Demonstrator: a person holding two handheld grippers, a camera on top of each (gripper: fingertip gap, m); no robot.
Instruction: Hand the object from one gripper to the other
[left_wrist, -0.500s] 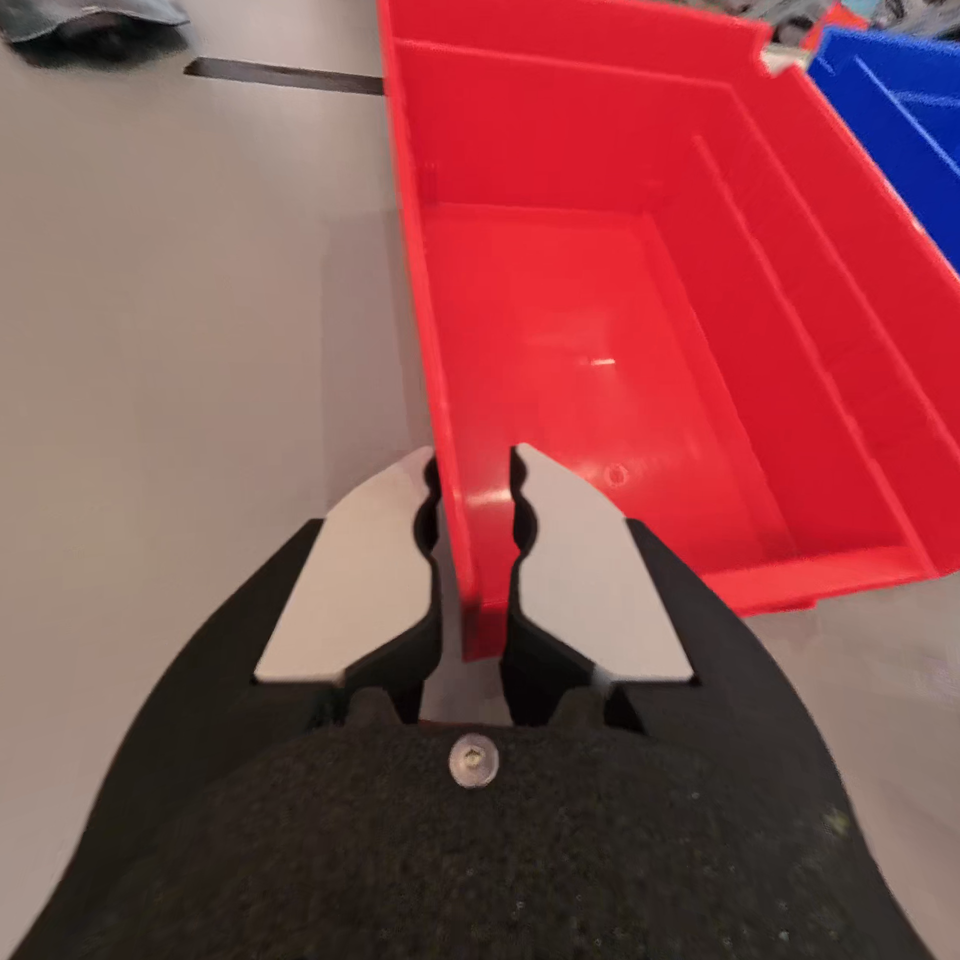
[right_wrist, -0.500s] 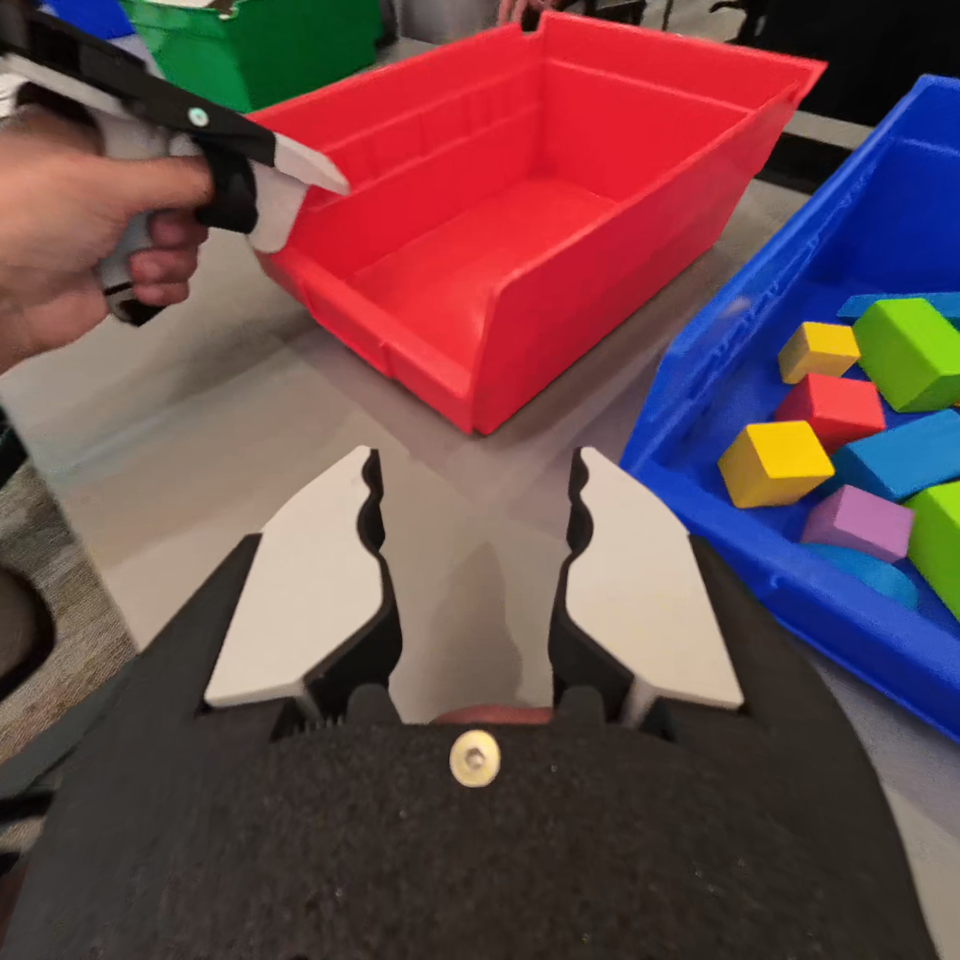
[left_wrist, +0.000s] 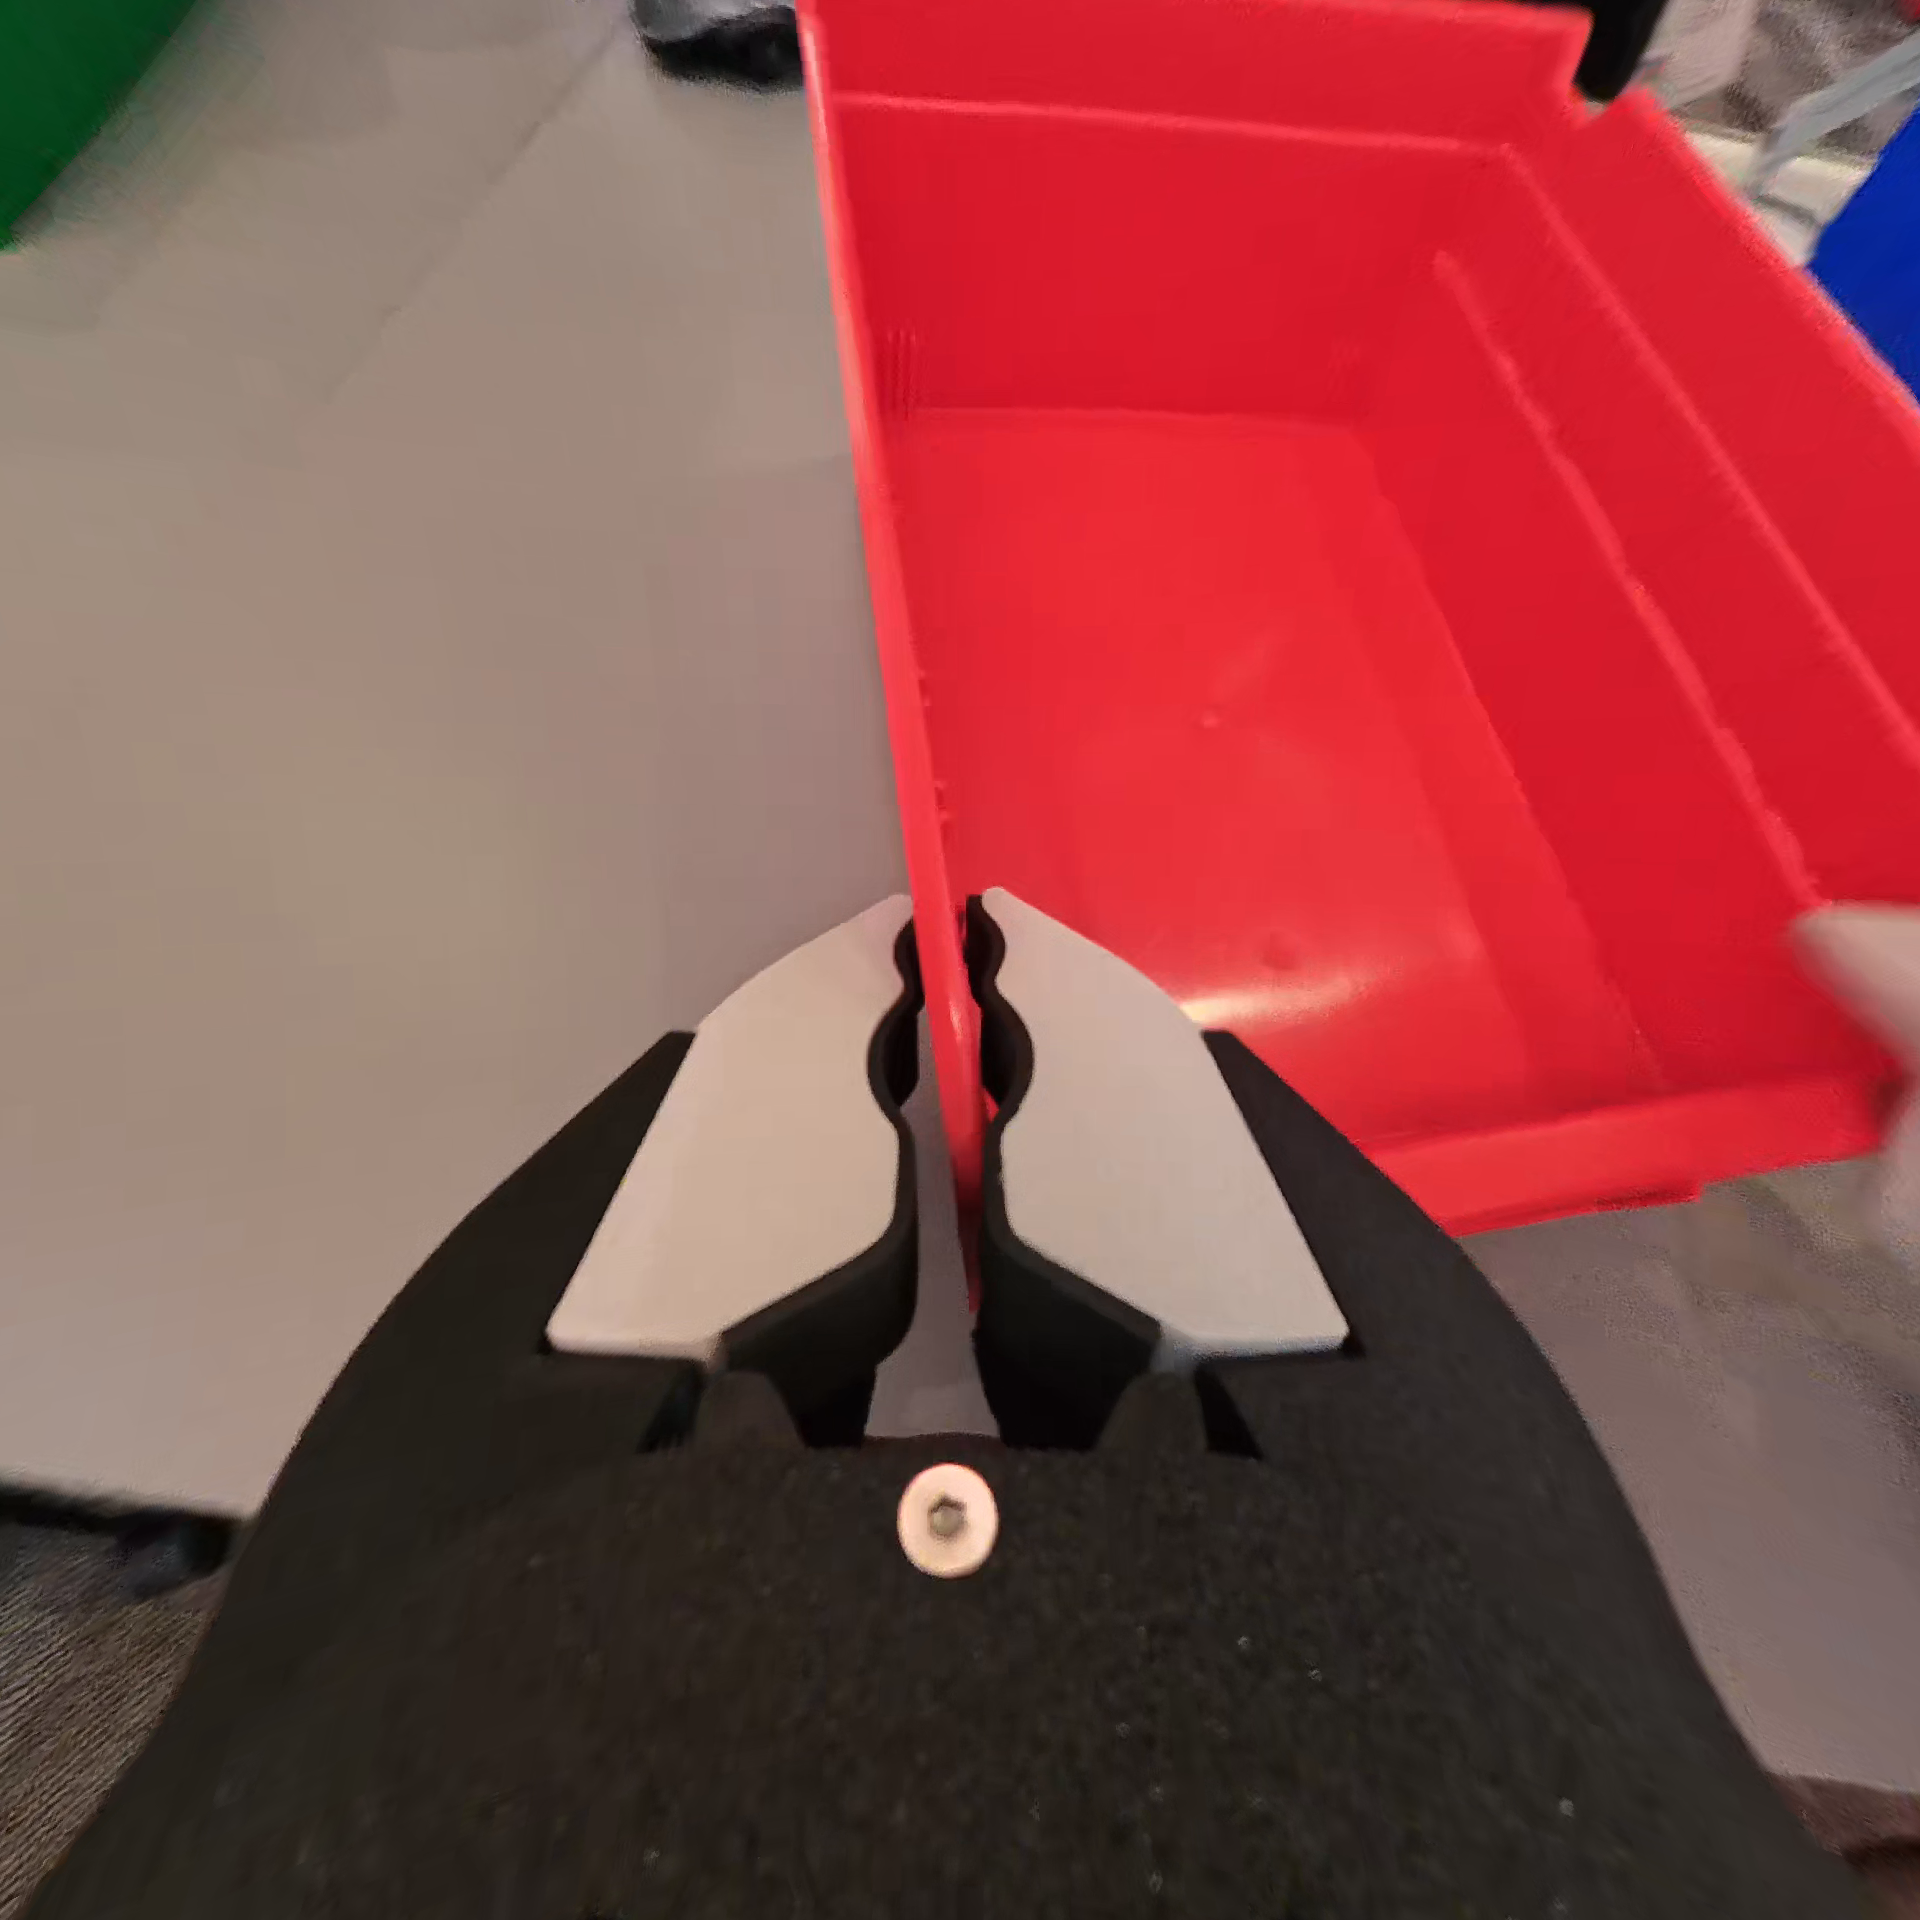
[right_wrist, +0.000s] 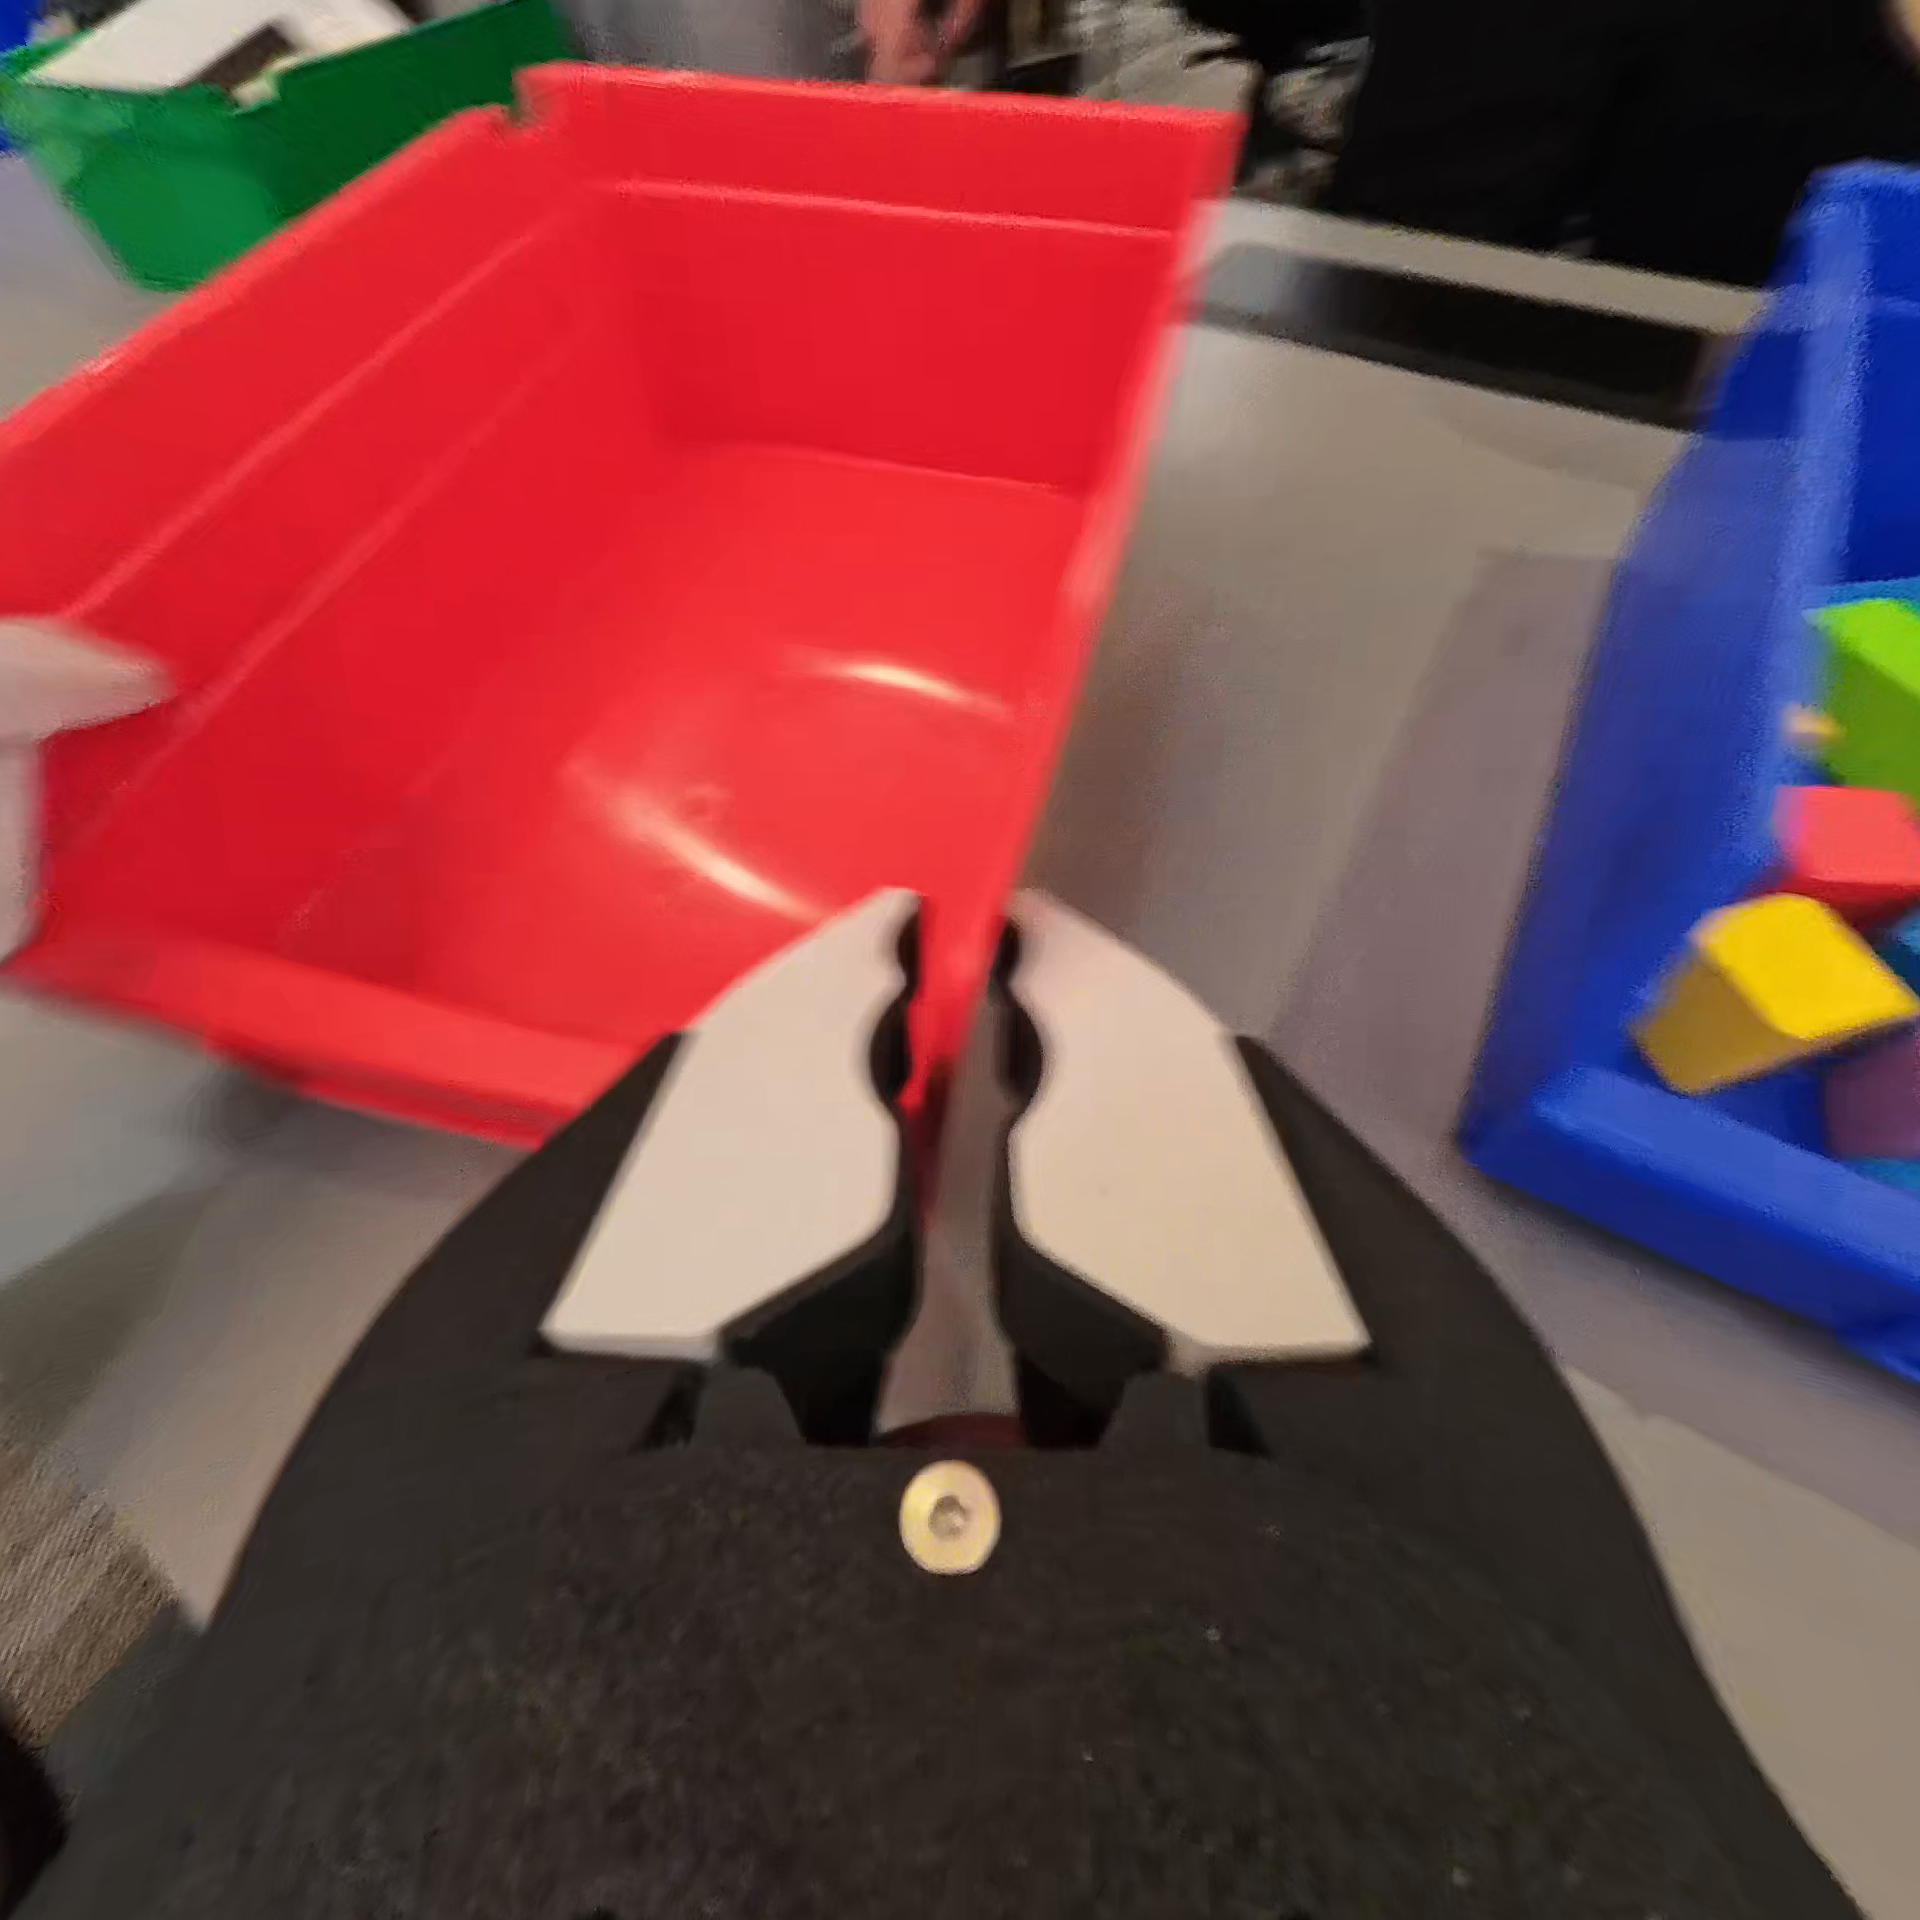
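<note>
The red bin (left_wrist: 1299, 727) is held at both long side walls at once. In the left wrist view, its left wall runs straight into the left gripper (left_wrist: 943, 914), whose two pale fingers are closed onto the wall near the bin's near corner, one finger outside, one inside. In the right wrist view, the right gripper (right_wrist: 961, 920) is clamped the same way on the bin's right wall, again at the near end. Each view also shows a blurred pale tip of the other gripper at the opposite wall.

The bin is a glossy, open-topped plastic box, rectangular, with a stepped ledge under the rim, a lower front lip and a notch in the far rim. Nothing lies in it; light glints off its floor. Whether its base touches the grey table (left_wrist: 416, 727) cannot be told.

To the right, apart from it, stands a blue bin (right_wrist: 1662, 831) holding coloured blocks (right_wrist: 1777, 987): yellow, green, red, purple. At far left sits a green bin (right_wrist: 208, 177).
</note>
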